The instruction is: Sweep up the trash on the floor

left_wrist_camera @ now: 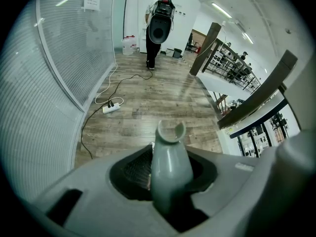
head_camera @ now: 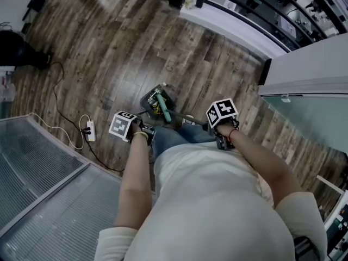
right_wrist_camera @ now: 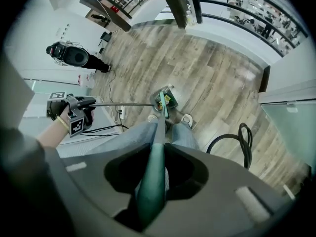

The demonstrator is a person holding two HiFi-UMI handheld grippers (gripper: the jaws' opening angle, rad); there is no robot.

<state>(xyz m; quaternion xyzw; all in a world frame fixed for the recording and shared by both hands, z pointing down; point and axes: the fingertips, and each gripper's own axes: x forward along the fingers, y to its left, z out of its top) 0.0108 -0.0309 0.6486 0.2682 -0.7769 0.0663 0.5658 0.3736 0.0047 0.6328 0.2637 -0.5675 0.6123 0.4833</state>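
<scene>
- The floor (head_camera: 136, 42) is wood-look plank, grainy and weathered, with a low sheen.
- The grey handle (left_wrist_camera: 169, 154) in the left gripper (left_wrist_camera: 165, 179) is smooth plastic, softly glossy.
- The broom handle (right_wrist_camera: 152, 186) in the right gripper (right_wrist_camera: 157, 167) is smooth green plastic with a satin finish.
- Both gripper bodies are matt grey plastic.
- The thin rod (right_wrist_camera: 123, 103) looks like dark metal.
- The glass wall (head_camera: 38, 178) is finely ribbed and translucent.
- The jeans (right_wrist_camera: 128, 137) are denim.
- The shirt (head_camera: 217, 200) is matt white cloth.

An office-like building: glass partition (head_camera: 38, 173), wood floor (head_camera: 136, 48), railing (head_camera: 255, 10) overlooking workstations (head_camera: 304, 7) below.
</scene>
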